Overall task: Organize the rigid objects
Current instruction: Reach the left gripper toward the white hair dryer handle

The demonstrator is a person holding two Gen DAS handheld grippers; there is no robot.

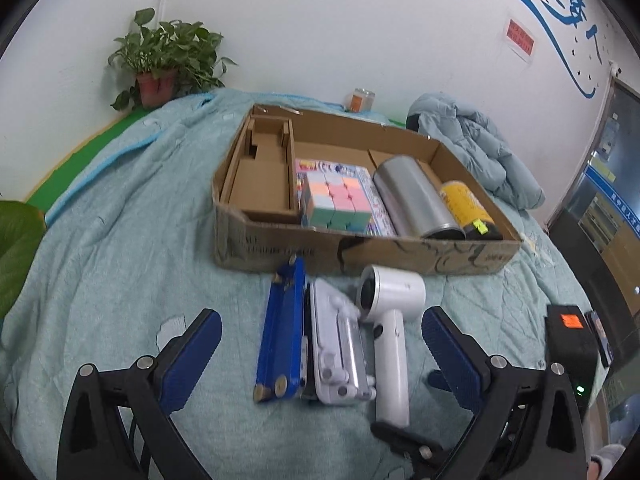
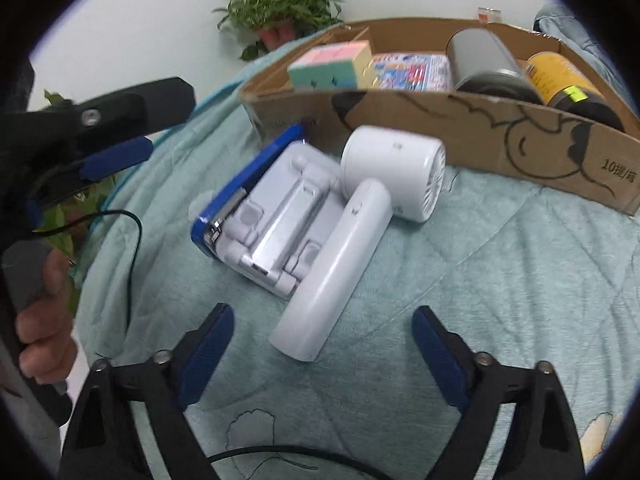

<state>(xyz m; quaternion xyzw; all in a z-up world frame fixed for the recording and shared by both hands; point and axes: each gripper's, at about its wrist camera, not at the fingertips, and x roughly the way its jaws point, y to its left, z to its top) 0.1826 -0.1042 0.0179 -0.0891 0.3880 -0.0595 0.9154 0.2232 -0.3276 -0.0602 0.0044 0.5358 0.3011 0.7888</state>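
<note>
A white hair dryer [image 1: 390, 332] [image 2: 352, 240], a white folding stand [image 1: 340, 348] [image 2: 280, 224] and a blue case [image 1: 282, 328] [image 2: 244, 176] lie side by side on the teal blanket, in front of a cardboard box [image 1: 360, 252] [image 2: 500, 136]. The box holds a pastel cube [image 1: 334, 200] [image 2: 330, 66], a colourful packet [image 2: 412, 72], a silver cylinder [image 1: 414, 196] [image 2: 486, 64] and a yellow can [image 1: 466, 208] [image 2: 560, 80]. My left gripper [image 1: 320, 340] is open, just short of the stand. My right gripper [image 2: 322, 340] is open around the dryer's handle end.
A potted plant [image 1: 160, 64] stands at the back left by the wall. A light blue jacket [image 1: 480, 148] lies right of the box. A jar [image 1: 362, 100] stands behind the box. A black device [image 1: 572, 344] sits at the right. The left gripper shows in the right wrist view [image 2: 120, 132].
</note>
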